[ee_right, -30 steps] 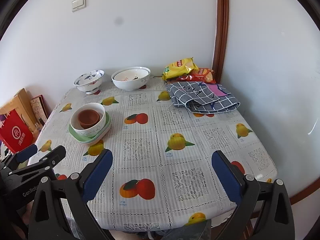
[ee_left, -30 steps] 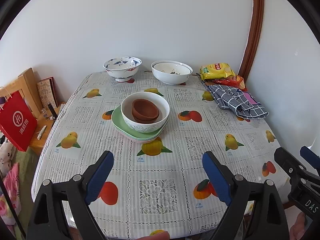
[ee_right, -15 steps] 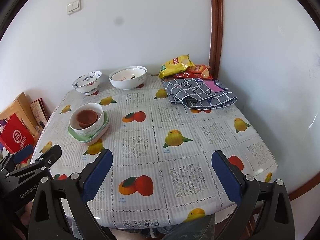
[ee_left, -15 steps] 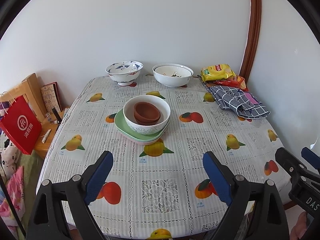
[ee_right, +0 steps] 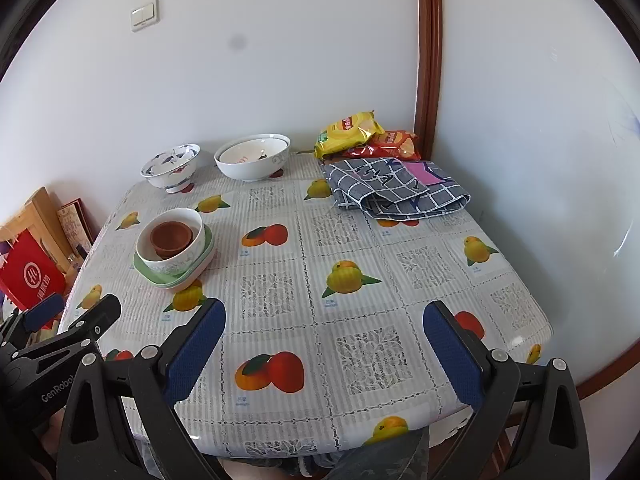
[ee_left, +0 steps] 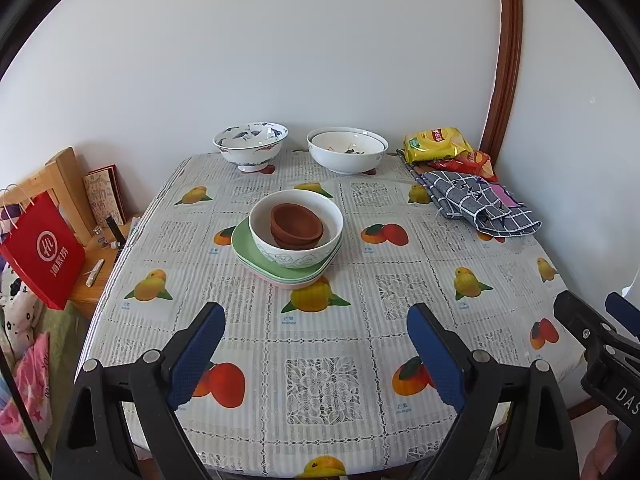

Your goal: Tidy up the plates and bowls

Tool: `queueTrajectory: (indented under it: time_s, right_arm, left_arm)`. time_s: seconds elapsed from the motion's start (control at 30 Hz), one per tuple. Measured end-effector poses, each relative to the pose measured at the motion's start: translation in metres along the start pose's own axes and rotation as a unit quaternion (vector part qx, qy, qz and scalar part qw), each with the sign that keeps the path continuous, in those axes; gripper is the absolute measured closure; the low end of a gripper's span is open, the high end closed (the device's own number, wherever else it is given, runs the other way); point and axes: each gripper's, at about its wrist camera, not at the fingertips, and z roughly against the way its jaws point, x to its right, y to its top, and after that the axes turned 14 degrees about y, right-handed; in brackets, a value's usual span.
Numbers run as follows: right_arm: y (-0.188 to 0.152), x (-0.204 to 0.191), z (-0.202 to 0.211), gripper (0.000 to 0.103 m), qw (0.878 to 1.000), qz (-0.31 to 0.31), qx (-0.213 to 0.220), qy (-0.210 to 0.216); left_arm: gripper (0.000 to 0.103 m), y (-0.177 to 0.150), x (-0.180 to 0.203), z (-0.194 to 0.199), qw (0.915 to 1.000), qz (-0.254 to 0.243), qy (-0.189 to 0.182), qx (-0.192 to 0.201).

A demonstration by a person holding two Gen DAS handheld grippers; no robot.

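Note:
Mid-table stands a stack: green plates (ee_left: 256, 258) (ee_right: 160, 276) with a pink one under them, a white floral bowl (ee_left: 298, 258) (ee_right: 180, 260) on top, and brown bowls (ee_left: 296, 222) (ee_right: 171, 237) nested inside it. Along the back wall stand a blue-and-white bowl (ee_left: 250, 146) (ee_right: 170, 166) and a wide white bowl (ee_left: 347, 152) (ee_right: 253, 158). My left gripper (ee_left: 316, 354) (ee_right: 80, 306) hovers open and empty over the near table edge, in front of the stack. My right gripper (ee_right: 324, 354) (ee_left: 592, 308) is open and empty too, to the right of the left one.
The table (ee_left: 320, 380) wears a fruit-print cloth. Snack bags (ee_left: 436, 144) and a folded checked towel (ee_left: 480, 204) fill the back right corner. A red paper bag (ee_left: 44, 248) and a wooden stand (ee_left: 68, 184) sit left of the table. Walls close off the back and right.

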Motion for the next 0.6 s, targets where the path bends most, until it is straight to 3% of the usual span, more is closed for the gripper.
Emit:
queueTrajectory:
  time_s: [0.6]
  right_arm:
    - [0.0007,-0.0011,0.0015,0.005,1.000,-0.003,0.003,0.000]
  left_arm:
    - [0.010,-0.0014,0.0018,0.0013,1.0000,-0.004,-0.006,-0.001]
